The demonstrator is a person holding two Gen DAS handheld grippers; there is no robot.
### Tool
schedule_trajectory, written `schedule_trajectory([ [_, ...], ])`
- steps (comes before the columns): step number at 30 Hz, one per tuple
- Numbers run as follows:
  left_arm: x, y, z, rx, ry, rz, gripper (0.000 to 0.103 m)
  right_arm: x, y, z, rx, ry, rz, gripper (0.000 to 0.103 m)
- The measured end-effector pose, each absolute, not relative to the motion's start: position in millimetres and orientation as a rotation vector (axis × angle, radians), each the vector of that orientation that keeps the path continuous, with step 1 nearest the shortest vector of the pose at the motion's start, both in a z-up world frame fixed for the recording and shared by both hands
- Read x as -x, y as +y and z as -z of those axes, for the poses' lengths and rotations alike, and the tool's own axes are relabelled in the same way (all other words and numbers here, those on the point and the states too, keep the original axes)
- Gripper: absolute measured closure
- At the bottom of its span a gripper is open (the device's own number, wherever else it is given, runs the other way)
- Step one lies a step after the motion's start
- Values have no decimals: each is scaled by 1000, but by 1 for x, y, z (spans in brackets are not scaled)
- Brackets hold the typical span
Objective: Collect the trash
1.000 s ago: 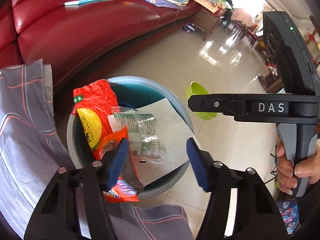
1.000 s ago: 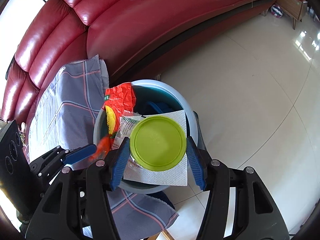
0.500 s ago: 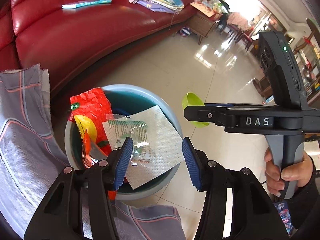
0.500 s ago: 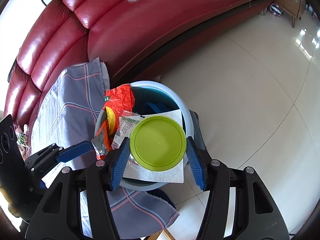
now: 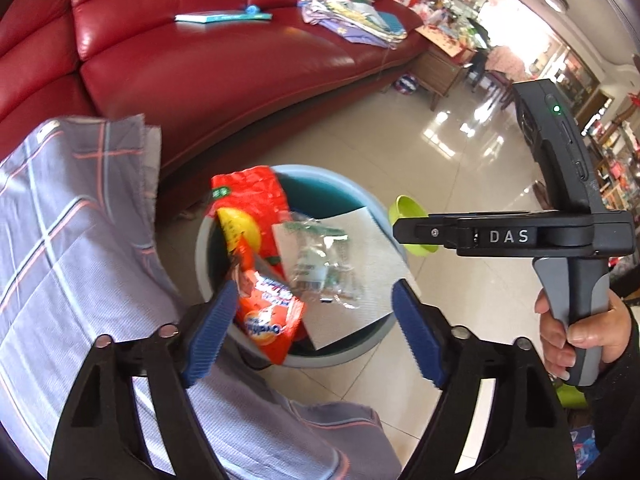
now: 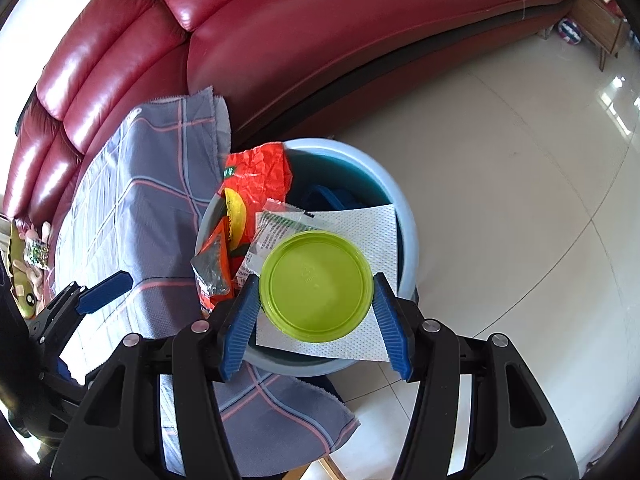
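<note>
A light blue bin (image 5: 376,216) (image 6: 408,232) stands on the floor by the table's edge. It holds a red wrapper (image 5: 248,204) (image 6: 256,172), an orange snack packet (image 5: 268,316) (image 6: 216,264), a clear wrapper (image 5: 320,264) and a white paper towel (image 5: 376,272) (image 6: 384,224). My left gripper (image 5: 312,324) is open and empty above the bin; it also shows in the right wrist view (image 6: 104,292). My right gripper (image 6: 314,312) is shut on a green plastic bowl (image 6: 316,284) (image 5: 412,224), held above the bin.
A grey plaid cloth (image 5: 72,240) (image 6: 140,200) covers the table at the left. A red leather sofa (image 5: 200,64) (image 6: 320,28) curves behind, with a book (image 5: 224,17) and papers (image 5: 352,20) on it. Tiled floor (image 6: 500,184) lies to the right.
The orange snack packet left my left gripper and dropped into the bin. My left gripper opened wider and drew back. My right gripper held the green bowl steady above the bin.
</note>
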State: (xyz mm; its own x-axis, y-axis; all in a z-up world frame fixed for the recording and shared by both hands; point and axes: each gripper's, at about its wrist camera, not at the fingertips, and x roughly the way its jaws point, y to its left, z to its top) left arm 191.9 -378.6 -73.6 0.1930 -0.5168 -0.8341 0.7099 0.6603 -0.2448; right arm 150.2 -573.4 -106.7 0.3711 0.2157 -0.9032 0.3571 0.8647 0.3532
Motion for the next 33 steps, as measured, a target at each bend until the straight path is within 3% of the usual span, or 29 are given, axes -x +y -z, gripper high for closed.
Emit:
schedule_trajectory([
  [1, -193, -375, 75, -205, 1071, 858, 10, -151, -571, 107, -547, 1205, 94, 29],
  [10, -192, -356, 81, -147, 1077, 797, 4, -146, -562, 99, -539, 1214, 91, 18],
  [18, -184, -344, 76, -145, 1065, 772, 4, -130, -551, 85, -520, 1208, 112, 17],
  [26, -167, -329, 58, -169, 1027, 734, 4, -104, -529, 59, -430, 1190, 121, 7],
  [33, -146, -305, 33, -197, 953, 661, 4, -76, -504, 28, -262, 1139, 175, 7],
])
